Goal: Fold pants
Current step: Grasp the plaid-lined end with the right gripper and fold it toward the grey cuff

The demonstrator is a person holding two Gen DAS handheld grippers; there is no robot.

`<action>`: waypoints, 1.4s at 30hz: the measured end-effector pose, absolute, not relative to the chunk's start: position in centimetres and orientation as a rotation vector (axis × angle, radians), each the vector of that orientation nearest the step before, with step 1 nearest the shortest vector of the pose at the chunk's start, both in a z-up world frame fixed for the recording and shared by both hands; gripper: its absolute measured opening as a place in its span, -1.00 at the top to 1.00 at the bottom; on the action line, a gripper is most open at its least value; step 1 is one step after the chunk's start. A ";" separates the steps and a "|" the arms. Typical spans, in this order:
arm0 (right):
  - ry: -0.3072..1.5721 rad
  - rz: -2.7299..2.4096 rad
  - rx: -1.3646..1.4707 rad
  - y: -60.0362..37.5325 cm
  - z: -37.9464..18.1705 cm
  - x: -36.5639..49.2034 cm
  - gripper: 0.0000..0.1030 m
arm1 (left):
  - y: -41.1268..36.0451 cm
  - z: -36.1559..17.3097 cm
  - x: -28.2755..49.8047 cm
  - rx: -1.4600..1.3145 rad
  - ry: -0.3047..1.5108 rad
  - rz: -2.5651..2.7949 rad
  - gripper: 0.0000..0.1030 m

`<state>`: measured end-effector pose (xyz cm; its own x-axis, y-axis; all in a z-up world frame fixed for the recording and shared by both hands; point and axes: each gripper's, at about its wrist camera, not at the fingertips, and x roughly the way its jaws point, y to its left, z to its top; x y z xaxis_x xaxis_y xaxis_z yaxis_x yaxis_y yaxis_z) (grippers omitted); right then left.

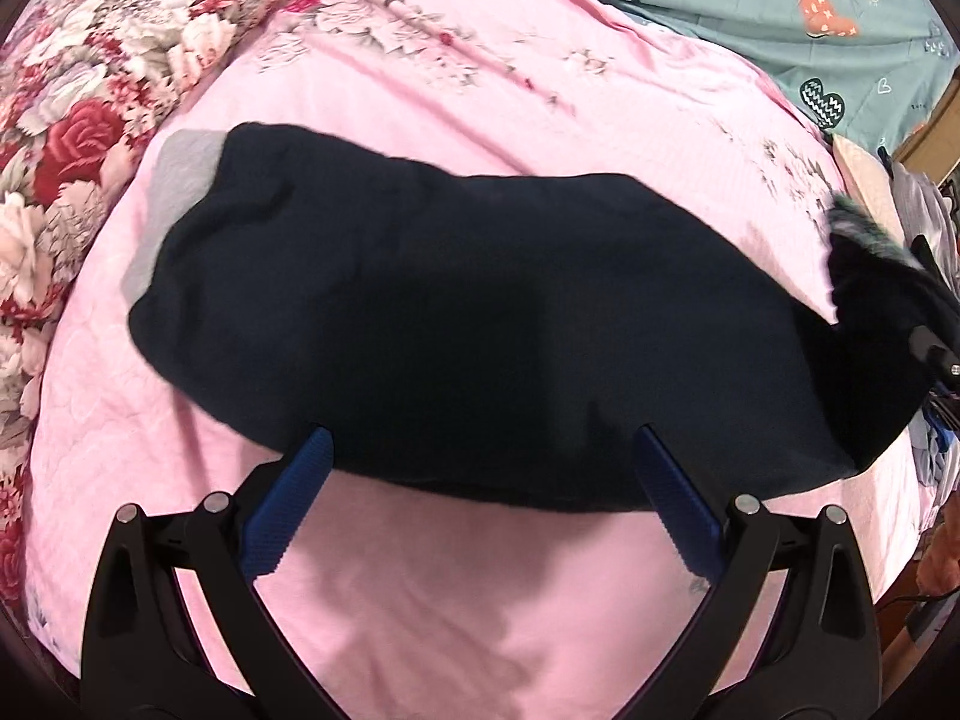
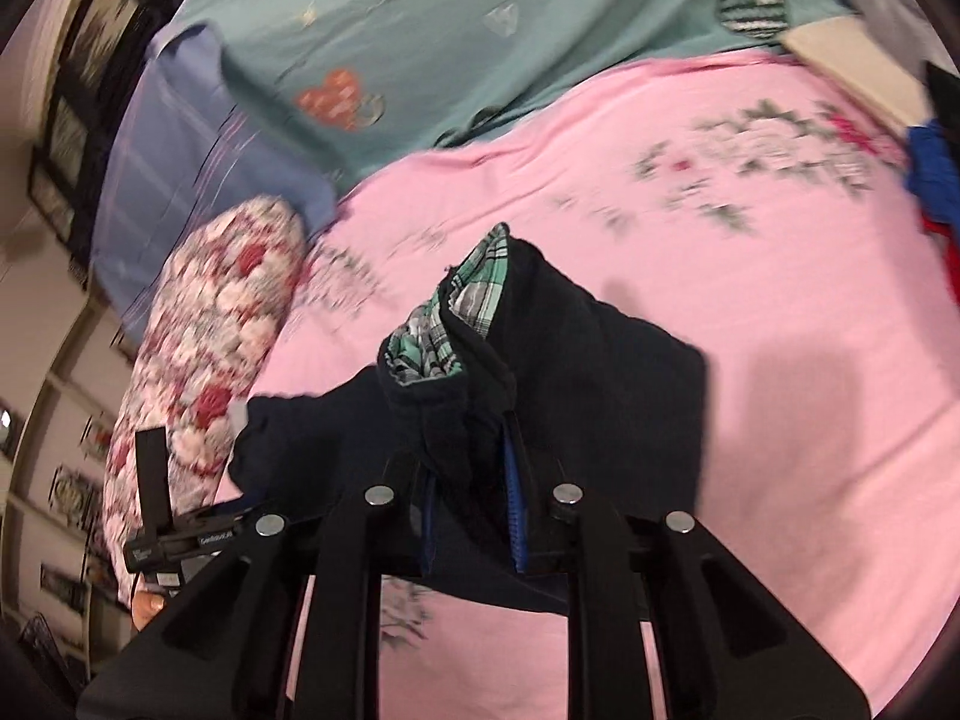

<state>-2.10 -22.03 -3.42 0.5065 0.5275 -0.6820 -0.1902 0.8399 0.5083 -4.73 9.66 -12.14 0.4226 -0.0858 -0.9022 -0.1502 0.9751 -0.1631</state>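
Dark navy pants (image 1: 450, 324) lie folded lengthwise across a pink floral bedspread (image 1: 480, 60), with a grey patch at their far left end. My left gripper (image 1: 480, 438) is open, its blue pads (image 1: 288, 510) standing either side of the pants' near edge. My right gripper (image 2: 474, 480) is shut on the pants (image 2: 600, 372) at their right end and holds that end bunched above the bed. A green plaid lining (image 2: 474, 288) shows at the lifted opening. The raised end (image 1: 870, 282) also appears at the right edge of the left wrist view.
A red-and-white floral pillow (image 1: 72, 120) lies along the left of the bed. Behind the bedspread are a teal sheet with hearts (image 1: 780, 18) and a blue pillow (image 2: 180, 150). Blue and red clothes (image 2: 936, 180) sit at the right edge. A wall with framed pictures (image 2: 54, 180) is far left.
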 end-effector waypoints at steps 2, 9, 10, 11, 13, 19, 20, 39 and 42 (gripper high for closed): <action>0.987 0.488 0.381 -19.7 -4.6 -1.7 0.65 | 9.8 -12.3 -4.9 -0.235 1.136 0.049 -0.96; 1.102 0.551 0.291 -14.1 -8.6 -1.5 0.64 | 9.9 -12.7 -4.8 -0.228 1.148 0.053 -0.96; 1.111 0.552 0.268 -13.6 -9.1 -1.6 0.64 | 9.9 -12.7 -4.7 -0.227 1.149 0.053 -0.96; 1.116 0.551 0.260 -13.3 -9.4 -1.6 0.64 | 9.9 -12.7 -4.7 -0.226 1.151 0.056 -0.96; 1.151 0.563 0.241 -12.7 -10.4 -1.7 0.58 | 9.8 -12.7 -4.4 -0.224 1.155 0.061 -0.96; 1.205 0.669 0.263 -12.4 -10.8 -1.8 -0.16 | 8.9 -12.3 -3.5 -0.200 1.165 0.068 -0.96; 1.221 0.681 0.267 -12.5 -10.7 -1.7 -0.16 | 8.7 -12.1 -3.4 -0.196 1.164 0.064 -0.96; 1.033 0.243 0.310 -24.9 -9.9 3.4 0.55 | -3.0 -11.4 0.4 -0.020 1.131 -0.092 -0.96; 1.002 0.133 0.295 -26.6 -10.6 3.8 0.60 | -3.1 -13.0 0.9 0.026 1.165 -0.043 -0.96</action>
<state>3.82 -26.57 -10.58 0.5348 0.2445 -0.8089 0.0251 0.9522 0.3044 0.87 -3.10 -12.96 0.3940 -0.0207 -0.9189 0.0479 0.9989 -0.0020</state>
